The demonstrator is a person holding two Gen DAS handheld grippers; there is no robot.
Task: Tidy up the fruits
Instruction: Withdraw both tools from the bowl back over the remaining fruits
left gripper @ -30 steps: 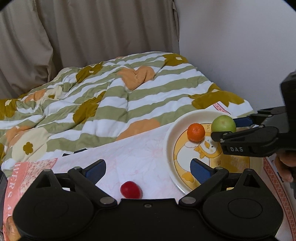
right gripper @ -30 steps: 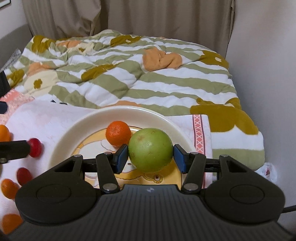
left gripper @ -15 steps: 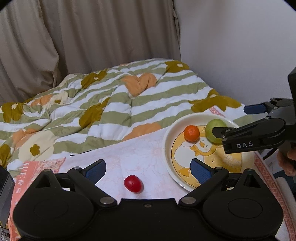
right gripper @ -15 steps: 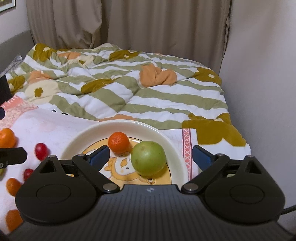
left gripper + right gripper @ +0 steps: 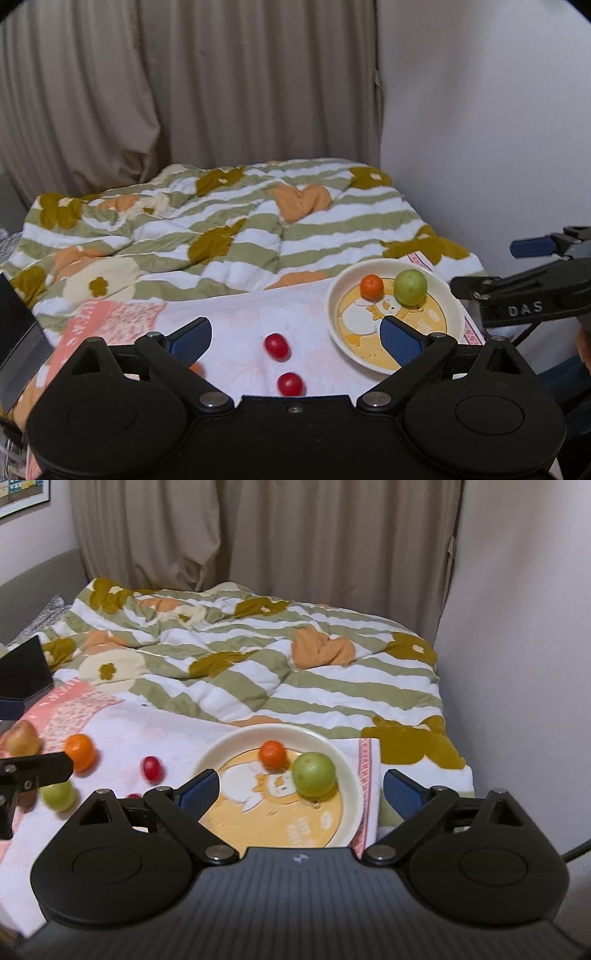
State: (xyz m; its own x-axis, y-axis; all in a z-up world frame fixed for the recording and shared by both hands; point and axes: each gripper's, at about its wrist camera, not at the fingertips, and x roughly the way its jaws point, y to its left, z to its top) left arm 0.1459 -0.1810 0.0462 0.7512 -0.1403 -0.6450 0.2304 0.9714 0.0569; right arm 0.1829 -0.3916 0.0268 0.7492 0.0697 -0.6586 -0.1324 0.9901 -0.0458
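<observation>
Looking at the right gripper (image 5: pixel 301 794) first: jaws have just been opening and now stand wide apart w/ nothing between them, the green fruit (image 5: pixel 314 779) it was around now sits free on the plate (image 5: pixel 347 771), touching or nearly touching the small orange one (image 5: pixel 272 754). Left gripper (image 5: pixel 295 334) is also spread wide, empty. Outward from there, rest of the fruit is loose on the pink-white cloth (image 5: pixel 122 723): two red ones (image 5: pixel 276 346) (image 5: pixel 290 384) lie between the left jaws from its cam, just ahead & below, roundish so no long axis to line up w/ really. Further left in the right view there's another orange (image 5: pixel 79 751), a small green one (image 5: pixel 58 794) and a brownish fruit (image 5: pixel 20 738) partly behind the left tool. Imo next pick = a red one, and left hand is clearly nearer; plate lies to its right, near. Risk: they're small and could roll on the soft cloth.
</observation>
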